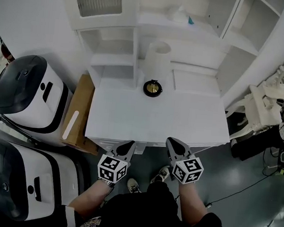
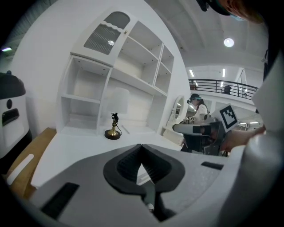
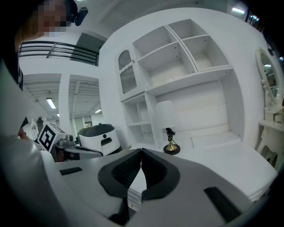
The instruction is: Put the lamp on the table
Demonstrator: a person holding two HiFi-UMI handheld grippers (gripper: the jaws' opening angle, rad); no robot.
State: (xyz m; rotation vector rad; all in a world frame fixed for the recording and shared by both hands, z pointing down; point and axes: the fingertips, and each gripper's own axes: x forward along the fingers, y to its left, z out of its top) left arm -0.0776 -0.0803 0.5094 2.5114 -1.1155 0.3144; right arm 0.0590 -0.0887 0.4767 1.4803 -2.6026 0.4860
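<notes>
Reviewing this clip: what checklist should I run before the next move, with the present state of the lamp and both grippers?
1. Small lamp with white shade and brass base stands upright on the white table: ok.
2. Left gripper jaws together, nothing between them: ok.
3. Right gripper jaws together, nothing between them: ok.
4. Both grippers apart from the lamp, at the table's near edge: ok.
5. Lamp cord's whereabouts: cannot tell.
</notes>
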